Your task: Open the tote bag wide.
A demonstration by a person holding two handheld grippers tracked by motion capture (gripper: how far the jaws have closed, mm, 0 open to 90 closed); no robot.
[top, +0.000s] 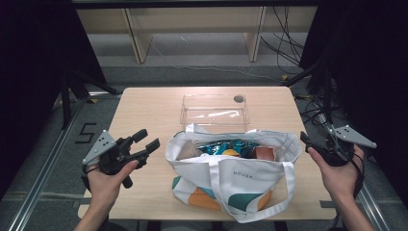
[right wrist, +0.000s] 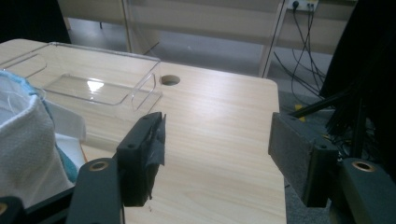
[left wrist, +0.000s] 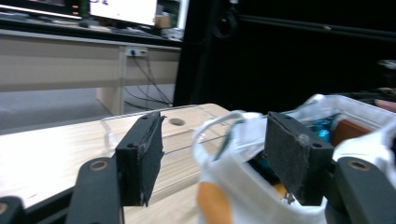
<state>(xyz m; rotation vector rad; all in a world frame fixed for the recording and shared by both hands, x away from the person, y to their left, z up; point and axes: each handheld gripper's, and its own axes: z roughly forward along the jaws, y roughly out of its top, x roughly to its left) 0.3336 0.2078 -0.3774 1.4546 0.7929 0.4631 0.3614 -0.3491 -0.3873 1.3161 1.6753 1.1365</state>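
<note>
A white tote bag [top: 231,178] with teal and orange patches stands open near the table's front edge. Inside it lie a blue snack packet [top: 223,147] and a brown box [top: 264,153]. A clear plastic tray [top: 214,109] sits behind the bag. My left gripper [top: 146,142] hovers left of the bag, open, with nothing between its jaws; in the left gripper view [left wrist: 212,158] the tote bag [left wrist: 243,186] lies just ahead. My right gripper [top: 308,142] is held at the bag's right side, open and empty; the right gripper view [right wrist: 217,158] looks over bare table toward the tray [right wrist: 93,84].
The wooden table [top: 144,108] has a round cable hole [top: 238,98] by the tray's far right corner. Cables and black stands crowd the floor to the right. Wooden furniture legs rise behind the table. Dark curtains flank both sides.
</note>
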